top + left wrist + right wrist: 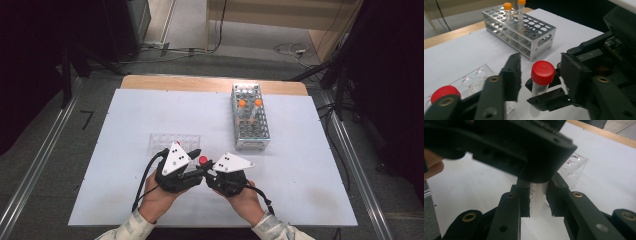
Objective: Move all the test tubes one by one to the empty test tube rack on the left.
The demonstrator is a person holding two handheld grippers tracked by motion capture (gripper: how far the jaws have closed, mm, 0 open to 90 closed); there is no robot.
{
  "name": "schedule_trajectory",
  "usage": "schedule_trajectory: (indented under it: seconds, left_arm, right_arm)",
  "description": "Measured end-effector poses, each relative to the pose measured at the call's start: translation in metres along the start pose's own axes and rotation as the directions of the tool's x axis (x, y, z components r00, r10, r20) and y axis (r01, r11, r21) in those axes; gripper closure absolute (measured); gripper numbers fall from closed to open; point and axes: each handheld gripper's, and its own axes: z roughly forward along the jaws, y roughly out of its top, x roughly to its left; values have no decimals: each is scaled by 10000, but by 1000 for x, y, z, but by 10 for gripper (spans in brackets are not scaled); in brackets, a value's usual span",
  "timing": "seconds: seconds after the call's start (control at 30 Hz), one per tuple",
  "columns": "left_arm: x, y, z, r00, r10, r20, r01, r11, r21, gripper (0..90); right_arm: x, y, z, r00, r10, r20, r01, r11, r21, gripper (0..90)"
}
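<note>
The tube (pixel 539 87) with the red cap (pixel 543 72) stands upright just above the table near the person, held by its clear body in the right gripper (pixel 538 202), whose jaws are closed on it from both sides. In the left gripper view the left gripper (pixel 540 72) has its jaws spread, one on each side of the cap without touching it. In the high view both hands (pixel 160 200) meet at the near edge, the cap (pixel 203 160) showing between the two tools.

This looks like the uncapping step: one claw steadies the tube while the other comes in for the cap. The next move calls for the left jaws to close squarely on the cap, then twist while the right keeps its hold, so the tube does not turn or slip.

Just beyond lies a clear well tray (pixel 175 142), with another red cap (pixel 442 93) seen beside it. Farther off, to the right, a metal rack (pixel 249 117) holds two orange-capped tubes (pixel 514 13), well apart from the hands.
</note>
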Motion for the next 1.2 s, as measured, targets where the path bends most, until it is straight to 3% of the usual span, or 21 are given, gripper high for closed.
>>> schedule_trajectory:
  seconds: [0.53,0.57,0.7,0.83,0.97,1.2]
  left_arm:
    - [0,-1,0,9998,172,76,-174,9997,185,693]
    - [0,-1,0,9998,161,95,-163,9997,202,696]
    - [3,1,-5,9999,73,104,-75,9998,160,698]
    - [9,3,-13,10000,-74,-37,74,9999,118,697]
    - [18,3,-21,9992,-275,-276,276,9996,37,697]
    - [33,4,-38,9959,-614,-661,606,9981,-136,698]
  right_arm:
    - [0,2,-2,10000,-4,-9,4,9999,-108,711]
    - [0,2,-2,10000,10,-37,-10,9999,-113,698]
    - [0,2,-4,9997,12,-259,-16,9999,-170,492]
    - [-2,2,-7,9992,65,-383,-69,9999,-119,341]
    - [-8,1,-9,9992,199,-340,-201,9998,-47,284]
    - [-16,-3,-11,9992,338,-205,-337,9994,39,263]
